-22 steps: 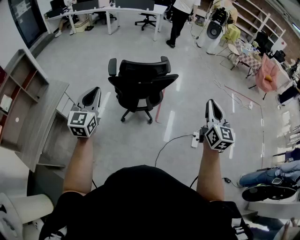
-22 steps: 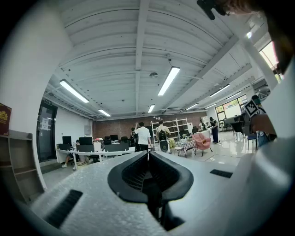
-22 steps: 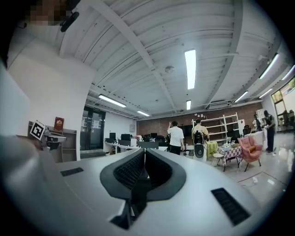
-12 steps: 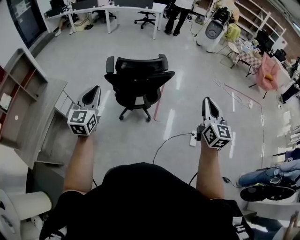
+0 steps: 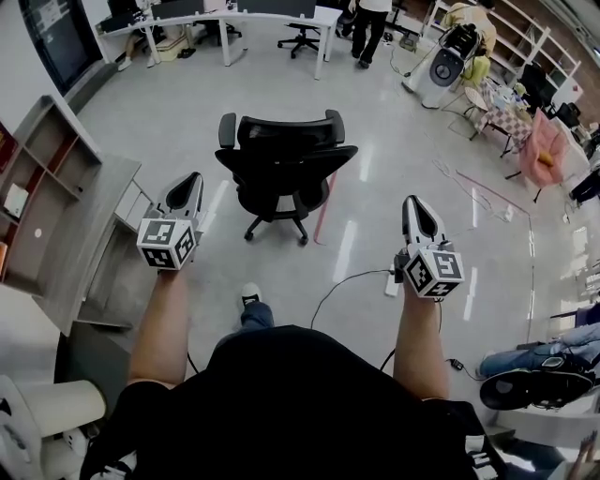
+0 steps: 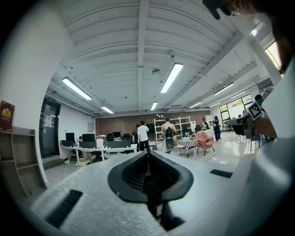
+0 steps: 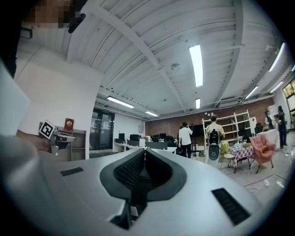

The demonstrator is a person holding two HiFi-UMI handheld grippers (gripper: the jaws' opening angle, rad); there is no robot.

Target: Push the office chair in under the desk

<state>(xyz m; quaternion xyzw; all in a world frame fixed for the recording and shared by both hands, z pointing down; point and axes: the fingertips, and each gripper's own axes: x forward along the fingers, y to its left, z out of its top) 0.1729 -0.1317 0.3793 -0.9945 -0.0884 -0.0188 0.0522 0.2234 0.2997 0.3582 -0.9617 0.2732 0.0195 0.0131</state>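
A black office chair (image 5: 286,167) stands on the grey floor ahead of me, its wheeled base (image 5: 275,225) toward me. The grey desk (image 5: 86,234) with a shelf unit lies at the left, apart from the chair. My left gripper (image 5: 191,180) is held level over the desk's near corner, short of the chair and to its left. It is shut with nothing in it, as the left gripper view (image 6: 148,155) also shows. My right gripper (image 5: 416,202) hangs to the chair's right, equally short of it, shut and empty (image 7: 144,153).
A white power strip (image 5: 391,280) with a black cable lies on the floor by the right gripper. White desks (image 5: 225,19), a standing person (image 5: 370,26) and a fan (image 5: 442,64) are at the back. A pink chair (image 5: 542,150) and someone's legs (image 5: 525,356) are at the right.
My shoe has come into view on the floor below the chair. The person at the back has walked further off. Both grippers keep their places, still shut.
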